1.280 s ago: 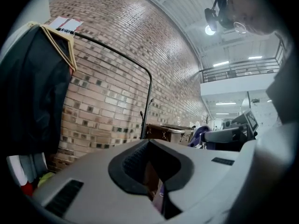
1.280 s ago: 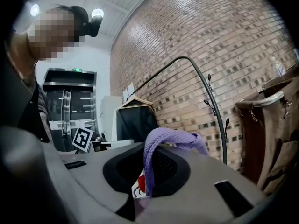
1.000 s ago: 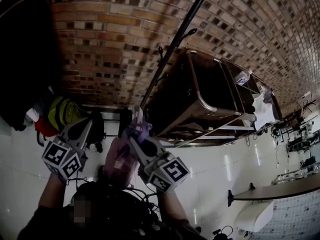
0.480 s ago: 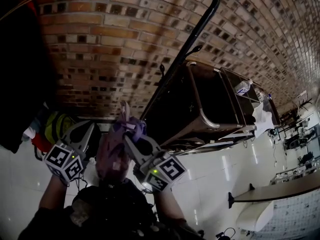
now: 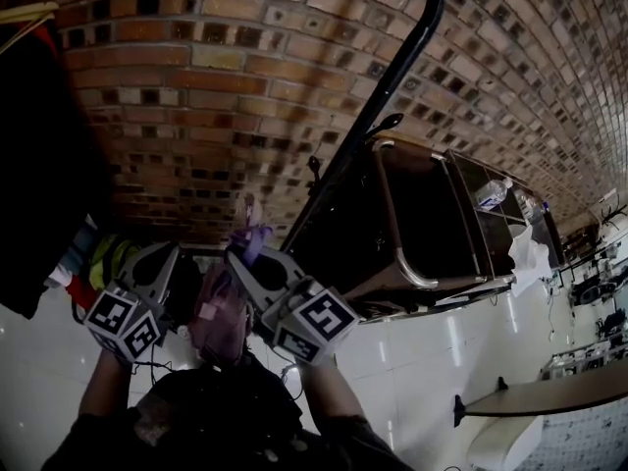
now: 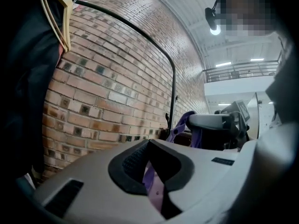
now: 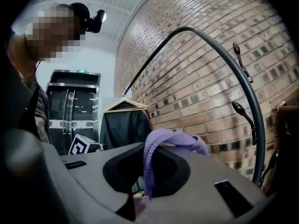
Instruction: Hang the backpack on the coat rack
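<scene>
Backpack [image 5: 221, 312], one, two hand-held grippers [image 5: 165, 261] [image 5: 250, 258] clenched on its purple straps [image 7: 168, 139], one coat rack [image 5: 392, 77]

coat rack [image 5: 397, 67]: top cut off | backpack [image 5: 221, 312]: lower part apparently hidden

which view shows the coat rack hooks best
Right gripper view: the coat rack hooks stand large against the brick wall. The head view shows them small and dark; the left gripper view shows them tiny, far off.

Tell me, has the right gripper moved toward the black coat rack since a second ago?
Yes. The right gripper, shut on the purple backpack strap, now sits nearer the coat rack pole and its hooks.
</scene>
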Tool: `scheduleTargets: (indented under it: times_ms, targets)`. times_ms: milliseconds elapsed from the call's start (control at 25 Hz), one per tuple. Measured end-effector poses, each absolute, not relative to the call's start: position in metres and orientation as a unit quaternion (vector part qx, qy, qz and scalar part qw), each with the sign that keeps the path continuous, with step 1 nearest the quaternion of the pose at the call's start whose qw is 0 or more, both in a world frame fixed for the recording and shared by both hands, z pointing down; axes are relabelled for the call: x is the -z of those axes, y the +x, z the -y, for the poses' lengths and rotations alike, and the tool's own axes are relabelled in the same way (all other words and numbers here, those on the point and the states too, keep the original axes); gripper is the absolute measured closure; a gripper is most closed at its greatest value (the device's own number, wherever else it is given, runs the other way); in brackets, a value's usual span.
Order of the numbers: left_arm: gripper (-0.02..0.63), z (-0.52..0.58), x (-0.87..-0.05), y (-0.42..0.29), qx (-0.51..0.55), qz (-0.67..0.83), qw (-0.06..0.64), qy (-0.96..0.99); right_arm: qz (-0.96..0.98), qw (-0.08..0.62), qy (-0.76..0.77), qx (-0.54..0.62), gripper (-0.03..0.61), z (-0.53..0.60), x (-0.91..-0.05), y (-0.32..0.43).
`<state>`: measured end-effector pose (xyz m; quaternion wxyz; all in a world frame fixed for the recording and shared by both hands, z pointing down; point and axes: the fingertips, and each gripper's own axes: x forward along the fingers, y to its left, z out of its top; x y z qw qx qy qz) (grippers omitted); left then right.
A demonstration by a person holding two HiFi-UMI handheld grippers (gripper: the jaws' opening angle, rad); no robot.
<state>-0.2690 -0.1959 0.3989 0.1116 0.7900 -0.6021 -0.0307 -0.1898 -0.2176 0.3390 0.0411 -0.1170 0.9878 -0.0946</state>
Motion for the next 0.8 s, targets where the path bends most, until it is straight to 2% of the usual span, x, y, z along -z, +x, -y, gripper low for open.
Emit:
scheduleTargets:
  times_ms: [320,800]
  targets:
    - [0.601,0.270,-0.394,-0.267,0.041,0.621,0.107,0.775,-0.990,0.025,-0.098,0.096,0.551,0.295,-0.335,-0.188]
    - [0.601,0.340,-0.391,-0.266,0.042,0.635,0.110,0.763,-0.994,0.044,-0.073,0.068,0.552,0.368,-0.294,-0.187]
